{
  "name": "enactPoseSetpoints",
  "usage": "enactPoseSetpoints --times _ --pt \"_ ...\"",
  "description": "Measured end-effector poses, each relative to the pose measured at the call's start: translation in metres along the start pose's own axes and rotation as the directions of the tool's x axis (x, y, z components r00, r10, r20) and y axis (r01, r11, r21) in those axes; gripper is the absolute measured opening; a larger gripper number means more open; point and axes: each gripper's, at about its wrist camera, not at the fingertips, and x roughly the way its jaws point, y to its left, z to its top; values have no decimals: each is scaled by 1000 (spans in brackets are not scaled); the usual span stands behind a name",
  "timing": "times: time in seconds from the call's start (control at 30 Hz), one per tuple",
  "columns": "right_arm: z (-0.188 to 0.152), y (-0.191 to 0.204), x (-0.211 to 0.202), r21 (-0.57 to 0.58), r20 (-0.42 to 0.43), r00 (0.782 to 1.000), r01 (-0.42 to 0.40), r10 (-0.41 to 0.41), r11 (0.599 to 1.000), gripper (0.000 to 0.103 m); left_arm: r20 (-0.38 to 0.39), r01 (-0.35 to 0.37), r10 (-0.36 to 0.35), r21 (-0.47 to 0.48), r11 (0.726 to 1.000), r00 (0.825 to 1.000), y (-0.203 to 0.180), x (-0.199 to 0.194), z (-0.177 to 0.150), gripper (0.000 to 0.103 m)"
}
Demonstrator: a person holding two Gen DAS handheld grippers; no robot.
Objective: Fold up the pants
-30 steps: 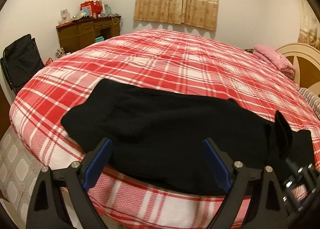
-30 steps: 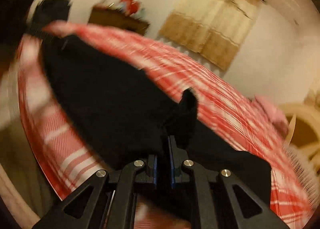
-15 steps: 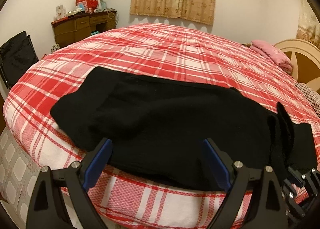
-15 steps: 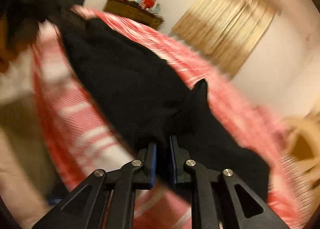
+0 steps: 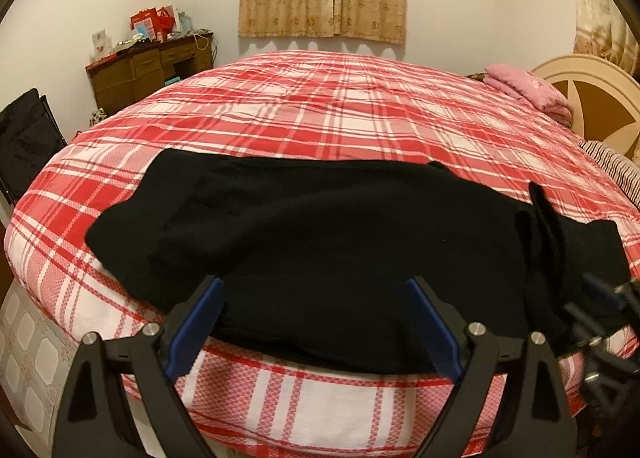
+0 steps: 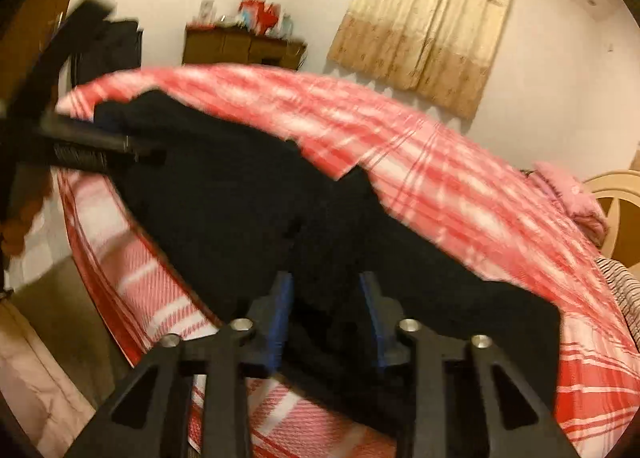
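Black pants point(image 5: 320, 234) lie spread lengthwise along the near edge of a bed with a red and white plaid cover point(image 5: 340, 118). My left gripper point(image 5: 316, 298) is open and empty, just above the pants' near edge. My right gripper point(image 6: 326, 290) is open over the right end of the pants point(image 6: 248, 198), with cloth lying between its fingers but not pinched. The right gripper also shows at the right edge of the left wrist view point(image 5: 600, 298), beside a raised fold of cloth point(image 5: 544, 214). The right wrist view is blurred.
A wooden desk point(image 5: 148, 70) with clutter stands at the back left by the wall. A black chair point(image 5: 24, 138) stands left of the bed. A pink pillow point(image 5: 528, 90) and a cream headboard point(image 5: 600, 98) are at the right. Tiled floor point(image 5: 28, 350) lies below the bed edge.
My right gripper was shut on the pants' right end and has opened, letting the cloth go. The left gripper has stayed open and drawn back slightly.
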Motion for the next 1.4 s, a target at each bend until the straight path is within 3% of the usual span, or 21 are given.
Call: enactPoseSetpoints --times 0.1,0.13,0.17,0.4,0.5,0.7,0.8,0.83,0.9,0.97,1.1,1.13,1.2,1.23,1.3,1.37,1.4 --pt "-2 -1 1 -25 24 999 29 -29 999 34 -11 3 -3 2 1000 1000 -1 3 -1 94" --pt "1 -2 0 -23 29 999 19 -18 1000 27 -17 3 -3 2 1000 1000 -1 4 -2 94" --pt "4 -5 0 -12 25 1000 5 -5 1000 10 -20 2 -2 2 1000 1000 -1 4 -2 94" --pt "13 -48 -24 245 73 986 -166 152 955 9 -14 1 -1 -17 1000 1000 3 3 -1 94" --pt "13 -44 -34 232 82 972 -232 219 945 9 -19 2 -2 -20 1000 1000 3 3 -2 94" --pt "-11 -15 -3 200 -38 966 -245 257 949 11 -19 10 -10 3 1000 1000 -4 1 -2 94" --pt "-10 -19 -9 205 -11 964 -259 266 944 12 -12 9 -9 11 1000 1000 -4 -1 -1 94" --pt "-6 -24 -13 218 2 958 -279 285 935 15 -11 7 -7 8 1000 1000 -3 -1 -1 94" --pt "-1 -37 -28 264 75 942 -335 327 904 31 -16 7 -7 -4 1000 1000 -1 1 -1 94" --pt "4 -51 -41 311 157 924 -380 347 871 75 -24 8 -8 -13 1000 1000 1 3 -1 94" --pt "13 -68 -52 366 239 925 -368 296 855 79 -19 10 -10 -1 1000 1000 -2 2 -1 94" --pt "16 -72 -49 377 231 939 -328 255 866 78 -18 11 -11 2 1000 1000 -3 2 -1 94" --pt "26 -73 -29 367 147 963 -267 227 891 45 -21 16 -15 11 1000 1000 -6 2 -2 94" --pt "29 -71 -18 364 109 967 -255 231 896 19 -22 16 -16 14 1000 1000 -7 2 -2 94" --pt "31 -64 14 358 28 959 -272 281 893 17 -26 16 -15 25 1000 1000 -10 3 -2 94" --pt "29 -55 47 346 -57 968 -209 243 915 17 -27 19 -18 32 999 999 -12 2 -3 94" --pt "28 -55 56 352 -45 971 -203 233 914 17 -26 22 -21 36 999 999 -13 0 -3 94"
